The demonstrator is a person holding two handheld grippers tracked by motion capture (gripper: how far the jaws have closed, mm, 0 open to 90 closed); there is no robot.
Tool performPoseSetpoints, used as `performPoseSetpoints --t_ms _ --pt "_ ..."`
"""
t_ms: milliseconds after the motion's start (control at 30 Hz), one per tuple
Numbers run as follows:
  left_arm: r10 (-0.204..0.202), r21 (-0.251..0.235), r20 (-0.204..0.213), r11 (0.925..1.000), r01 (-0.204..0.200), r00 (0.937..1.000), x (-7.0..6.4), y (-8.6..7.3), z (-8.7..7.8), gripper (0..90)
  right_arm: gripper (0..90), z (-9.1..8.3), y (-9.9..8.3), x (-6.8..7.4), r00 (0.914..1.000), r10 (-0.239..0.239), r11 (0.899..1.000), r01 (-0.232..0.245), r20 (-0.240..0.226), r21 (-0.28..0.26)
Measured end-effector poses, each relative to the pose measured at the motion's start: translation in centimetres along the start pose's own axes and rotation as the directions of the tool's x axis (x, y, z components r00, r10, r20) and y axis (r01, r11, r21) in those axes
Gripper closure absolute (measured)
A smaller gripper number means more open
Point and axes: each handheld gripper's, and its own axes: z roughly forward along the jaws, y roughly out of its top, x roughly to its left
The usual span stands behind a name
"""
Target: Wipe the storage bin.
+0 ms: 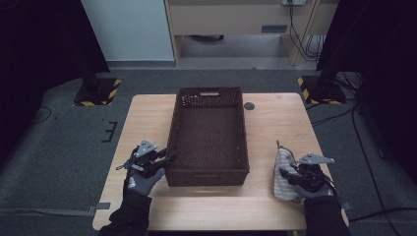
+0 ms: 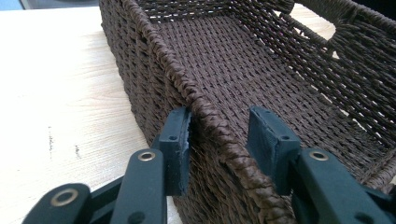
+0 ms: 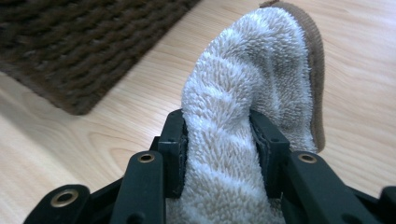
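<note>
While high view hides jaws, left hand-held gripper [image 2: 219,140] straddles basket [image 2: 261,70] rim, unclamped; right hand-held gripper [image 3: 219,144] pinches towel [image 3: 252,93].

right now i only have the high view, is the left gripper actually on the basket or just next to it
Observer: The left gripper straddles the basket wall, one jaw outside, one inside, with a gap on the inner side.
Operator: and the right one, is it gripping that cloth
Observer: Yes, the right gripper is shut on the towel, its fluffy pile bulging up between the jaws.
Operator: anything in the basket near the left jaws
Observer: The left gripper view shows bare woven floor there.
</note>
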Motion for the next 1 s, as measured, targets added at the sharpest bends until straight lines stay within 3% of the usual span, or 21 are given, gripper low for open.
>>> performPoseSetpoints --t_ms 367,633,833,1000 --pt "0.0 -0.004 0.006 1.0 0.0 1.0 0.1 0.0 0.0 57.5 59.4 1.0 -1.1 -1.8 0.993 0.082 0.993 -0.089 0.085 0.072" --pt "-0.008 -0.005 0.016 1.0 0.008 0.9999 0.2 -0.1 0.1 57.0 50.8 1.7 -1.3 -1.7 0.9943 0.057 0.994 -0.065 0.09 0.084" --pt "-0.008 -0.006 0.019 1.0 0.008 0.9998 0.2 -0.1 0.1 56.4 41.2 1.4 -1.1 -1.8 0.9918 0.053 0.997 -0.059 0.116 0.048" --pt "-0.01 -0.007 0.022 0.9999 0.01 0.9997 0.3 -0.1 0.1 56.2 37.5 0.5 -0.5 -2.0 0.9883 0.077 0.997 -0.073 0.131 -0.038"
